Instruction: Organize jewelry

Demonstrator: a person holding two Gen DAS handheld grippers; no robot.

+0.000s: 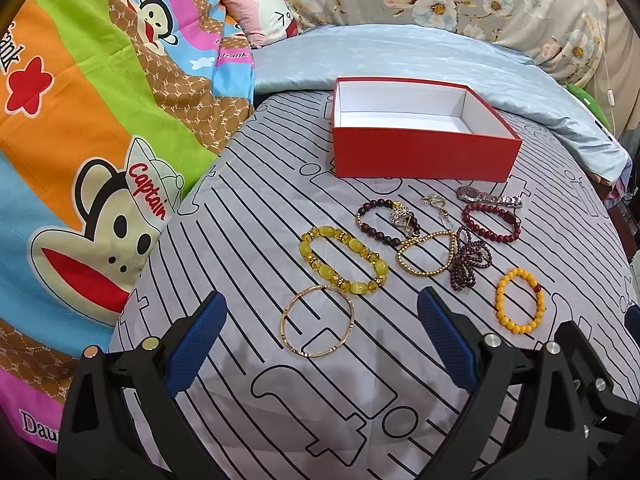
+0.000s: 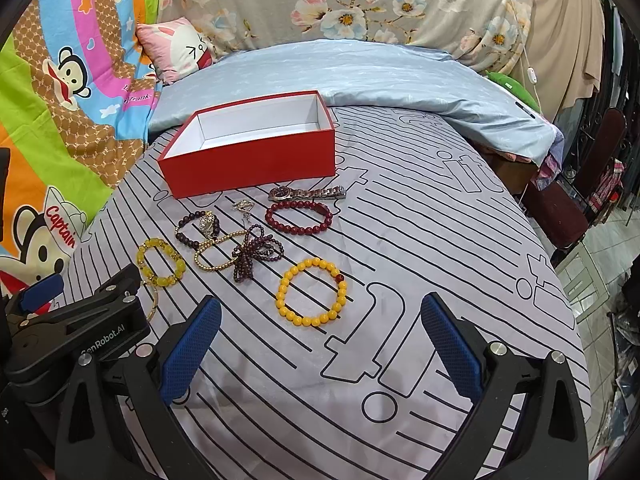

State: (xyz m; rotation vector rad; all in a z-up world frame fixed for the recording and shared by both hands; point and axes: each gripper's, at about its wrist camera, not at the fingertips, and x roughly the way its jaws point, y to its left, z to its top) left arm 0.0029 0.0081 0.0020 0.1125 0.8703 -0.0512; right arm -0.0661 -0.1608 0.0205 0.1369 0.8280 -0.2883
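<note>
An empty red box (image 1: 424,156) with a white inside stands on the striped bed sheet; it also shows in the right wrist view (image 2: 256,164). Several pieces of jewelry lie in front of it: a gold bangle (image 1: 318,321), a yellow bead bracelet (image 1: 344,260), a dark bead bracelet (image 1: 384,220), a gold bead bracelet (image 1: 426,254), an orange bead bracelet (image 2: 311,291), a red bead bracelet (image 2: 298,217) and a watch (image 2: 308,193). My left gripper (image 1: 320,336) is open and empty, hovering over the bangle. My right gripper (image 2: 320,344) is open and empty, just short of the orange bracelet.
A colourful cartoon quilt (image 1: 80,120) lies on the left, a light blue blanket (image 1: 400,56) behind the box, and a pink pillow (image 2: 176,48) beyond. The bed's right edge drops to a chair (image 2: 576,200) and tiled floor. The left gripper's body (image 2: 80,332) shows at the right view's left.
</note>
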